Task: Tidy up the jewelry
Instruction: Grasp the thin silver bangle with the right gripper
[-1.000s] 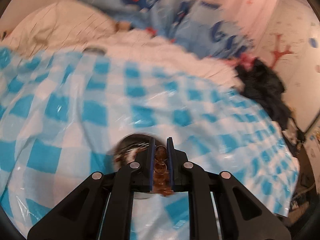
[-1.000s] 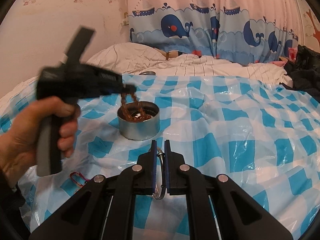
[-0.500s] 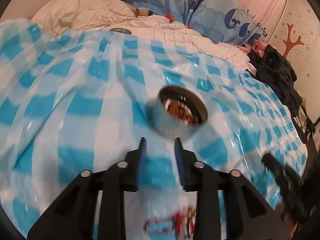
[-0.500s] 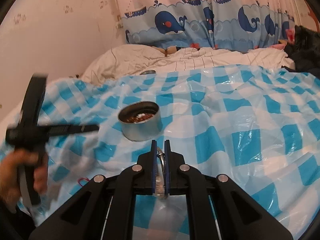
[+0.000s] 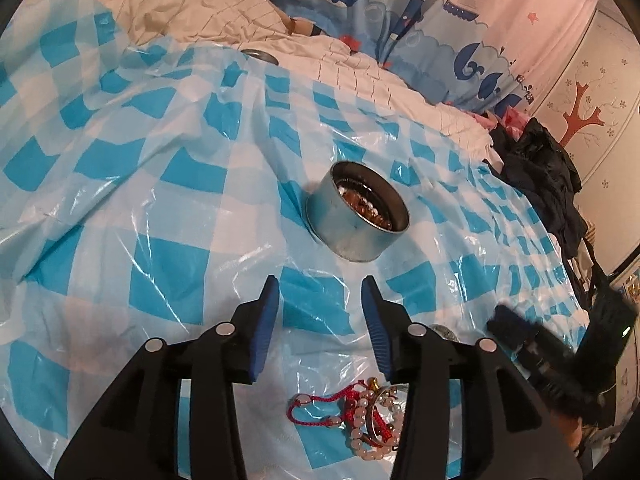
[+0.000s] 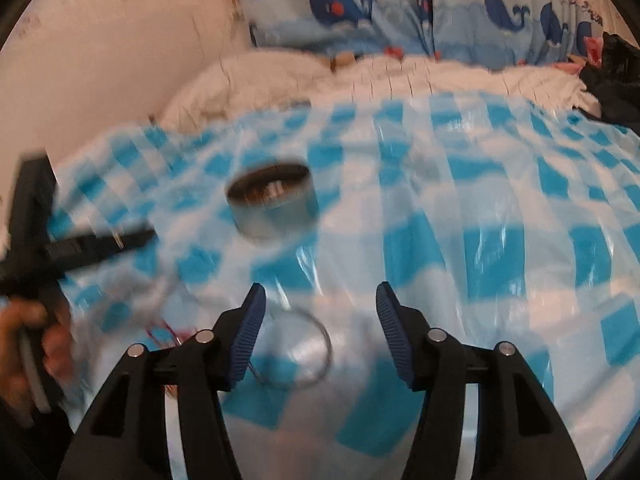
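Note:
A round metal tin (image 5: 358, 216) stands on the blue-checked plastic sheet (image 5: 160, 264), with brown beads inside it. My left gripper (image 5: 320, 292) hovers short of the tin, its jaws opening with nothing between them. A red cord bracelet and a pink bead bracelet (image 5: 352, 416) lie tangled under its fingers. The right wrist view is blurred. My right gripper (image 6: 320, 300) has its jaws opening, and a silver bangle (image 6: 329, 350) lies loose on the sheet between and below them. The tin (image 6: 276, 208) sits further ahead to the left. The left gripper (image 6: 80, 248) shows there in a hand.
A small metal lid (image 5: 258, 56) lies at the sheet's far edge by the white bedding (image 5: 208, 12). Black clothes (image 5: 540, 168) are piled at the right. A whale-print curtain (image 6: 400, 12) hangs behind the bed.
The left gripper let brown beads go into the tin, pulled back and opened. The right gripper opened off the silver bangle, which now lies on the sheet.

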`<state>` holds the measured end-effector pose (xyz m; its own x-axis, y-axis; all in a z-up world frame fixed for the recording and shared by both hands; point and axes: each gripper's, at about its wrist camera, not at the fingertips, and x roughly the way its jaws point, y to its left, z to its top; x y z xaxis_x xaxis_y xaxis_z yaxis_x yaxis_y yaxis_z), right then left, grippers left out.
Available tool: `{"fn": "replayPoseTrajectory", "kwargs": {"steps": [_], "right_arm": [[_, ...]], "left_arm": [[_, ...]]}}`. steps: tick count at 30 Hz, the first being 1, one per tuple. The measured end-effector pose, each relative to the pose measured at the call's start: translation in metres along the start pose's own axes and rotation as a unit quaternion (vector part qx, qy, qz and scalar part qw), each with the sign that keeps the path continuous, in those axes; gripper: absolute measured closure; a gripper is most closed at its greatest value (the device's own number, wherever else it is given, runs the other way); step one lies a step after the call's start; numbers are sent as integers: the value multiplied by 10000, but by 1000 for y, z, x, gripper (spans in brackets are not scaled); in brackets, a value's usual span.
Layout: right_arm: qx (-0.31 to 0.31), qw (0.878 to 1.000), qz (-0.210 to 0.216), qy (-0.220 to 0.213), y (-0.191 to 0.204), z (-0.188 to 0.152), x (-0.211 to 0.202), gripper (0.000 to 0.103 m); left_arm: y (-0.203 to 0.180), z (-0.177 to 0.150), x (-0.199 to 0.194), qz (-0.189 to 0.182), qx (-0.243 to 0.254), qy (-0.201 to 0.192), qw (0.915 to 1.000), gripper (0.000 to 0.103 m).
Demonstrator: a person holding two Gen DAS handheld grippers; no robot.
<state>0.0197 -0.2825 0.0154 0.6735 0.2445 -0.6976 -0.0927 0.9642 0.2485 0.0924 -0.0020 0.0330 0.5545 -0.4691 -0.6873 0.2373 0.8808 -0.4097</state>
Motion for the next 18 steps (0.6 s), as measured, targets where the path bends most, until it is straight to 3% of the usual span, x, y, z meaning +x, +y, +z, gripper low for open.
{"fn": "replayPoseTrajectory", "kwargs": {"steps": [1,3,7,11,18], "right_arm": [[33,10000,14,93,-1,-4,3,48],[10,9996,33,276,-1,-9,10,61],[-419,9974,-338,477,10,-17,25,65],[-810,9932,-646,535,20,-22,32,97],[-840,9945,-609,-113,25,-9,8,98]], "left_arm": [[1,0,-1,-2,-12,-8,10000,59],[0,0,-1,-3,-14,-1,10000,58],[-1,0,0,-23,9,42,10000,57],[-4,-1,4,-45,25,84,10000,56],[-3,-2,3,-39,-69,28,10000,53]]}}
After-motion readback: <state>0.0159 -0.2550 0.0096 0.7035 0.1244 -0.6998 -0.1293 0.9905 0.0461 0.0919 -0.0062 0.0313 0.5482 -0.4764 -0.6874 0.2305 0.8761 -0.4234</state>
